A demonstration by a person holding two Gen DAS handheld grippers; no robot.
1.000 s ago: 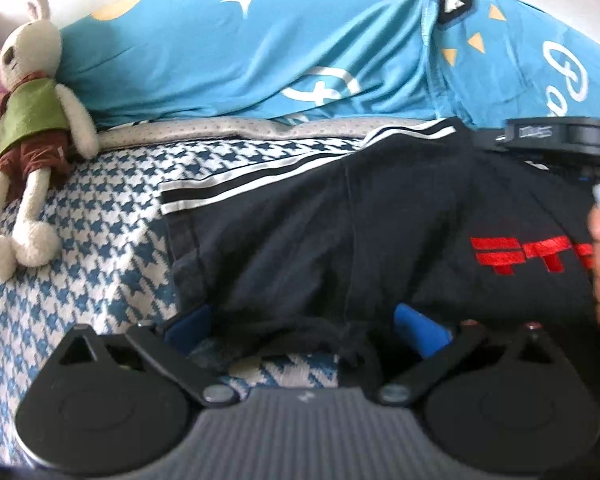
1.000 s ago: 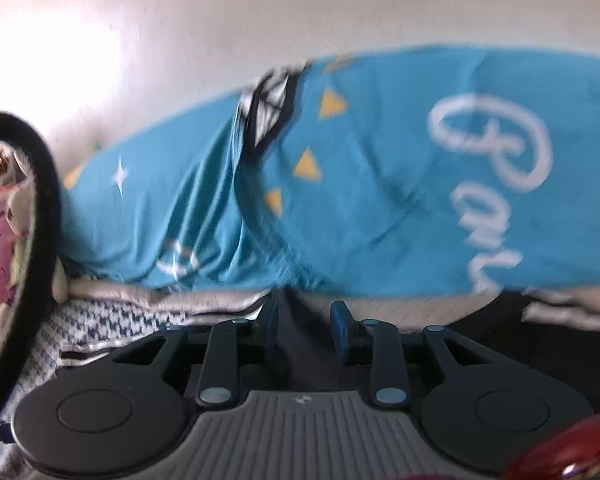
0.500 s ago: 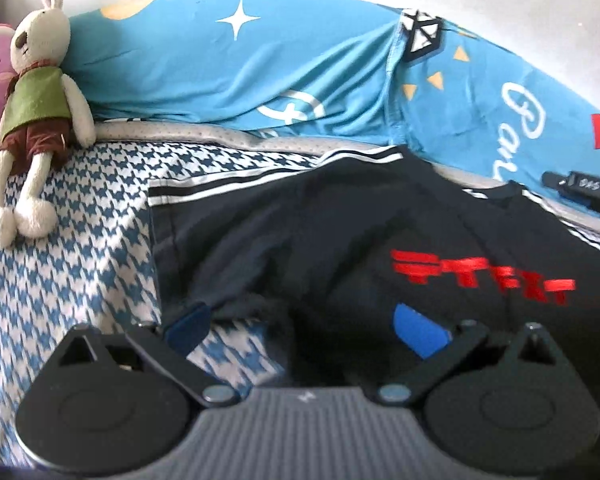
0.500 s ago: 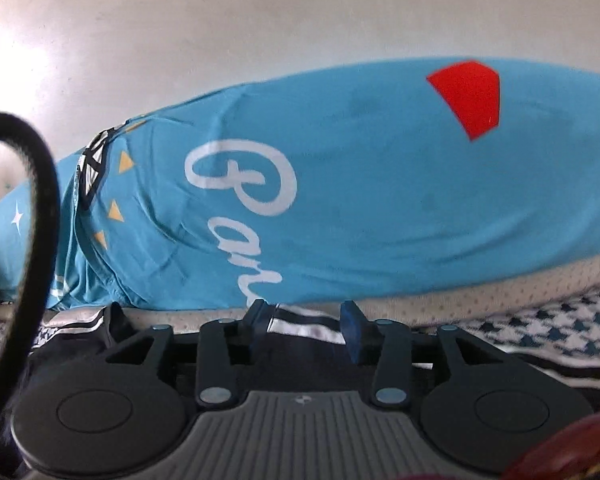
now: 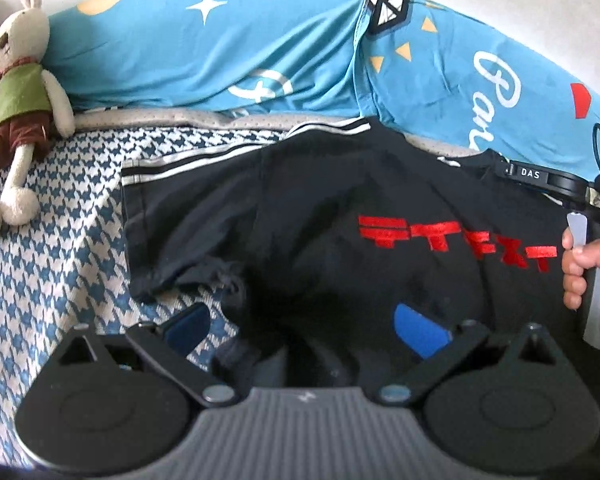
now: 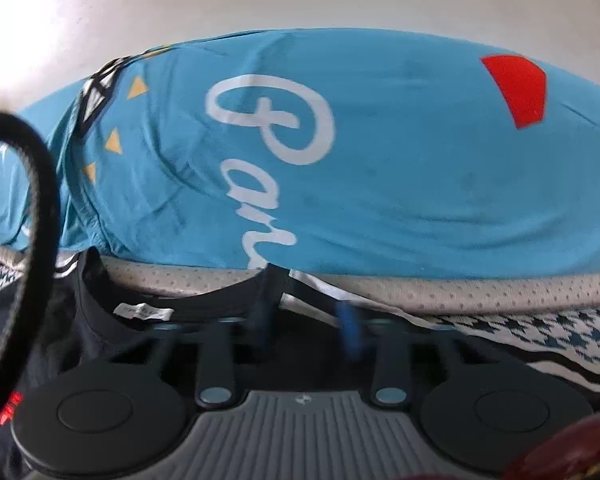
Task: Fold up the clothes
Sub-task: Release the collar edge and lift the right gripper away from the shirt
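Motion blur hides right gripper (image 6: 306, 332) over black shirt (image 6: 100, 344)

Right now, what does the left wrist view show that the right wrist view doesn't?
Only the left wrist view shows the stuffed rabbit, the shirt's full red lettering and the open left gripper. Only the right wrist view shows the white neck label inside the collar. Both show the black T-shirt, blue quilt and houndstooth sheet.

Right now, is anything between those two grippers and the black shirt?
Nothing visible. The left gripper is open right over the black shirt hem; the right gripper is open at its collar.
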